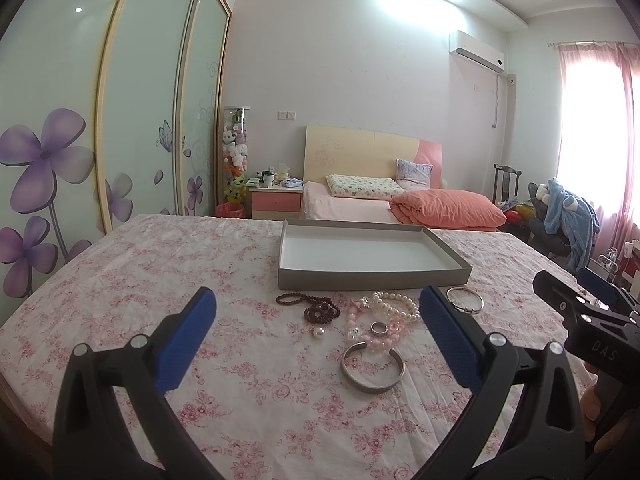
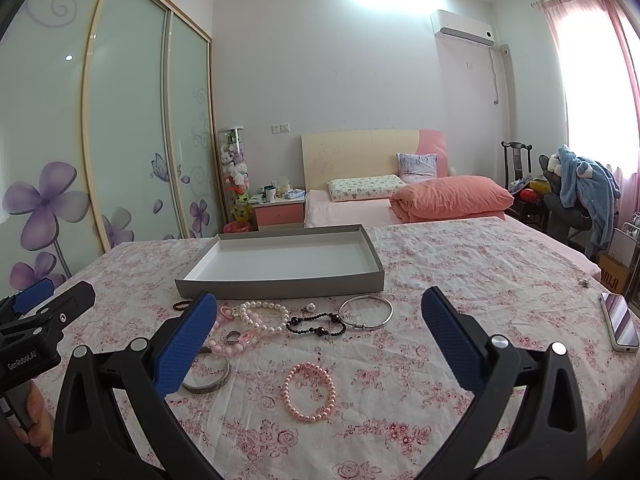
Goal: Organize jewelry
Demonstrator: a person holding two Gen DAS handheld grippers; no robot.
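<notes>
Bedroom; floral tablecloth (image 2: 460, 264). Grey tray (image 2: 280, 284), empty, centre frame. Jewelry loose below it: pearl bracelet (image 2: 262, 316), black bead strand (image 2: 316, 324), thin bangle (image 2: 366, 312), pink bead bracelet (image 2: 309, 392), ring (image 2: 233, 336). Left gripper (image 1: 318, 334) and right gripper (image 2: 316, 334): jaws wide apart, holding nothing. Risk: overlapping strands snagging, dragging neighbours; ring slipping.

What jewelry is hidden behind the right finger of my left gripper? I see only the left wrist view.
Observer: A black bead bracelet lies between the white pearl bracelet and the thin silver bangle.
Operator: Is anything nearer to us than that?
Observer: Yes, a pink pearl bracelet lies alone on the bedspread, apart from the other pieces.
Operator: Is there anything that is not jewelry?
Observer: A phone lies near the right edge of the bedspread.
</notes>
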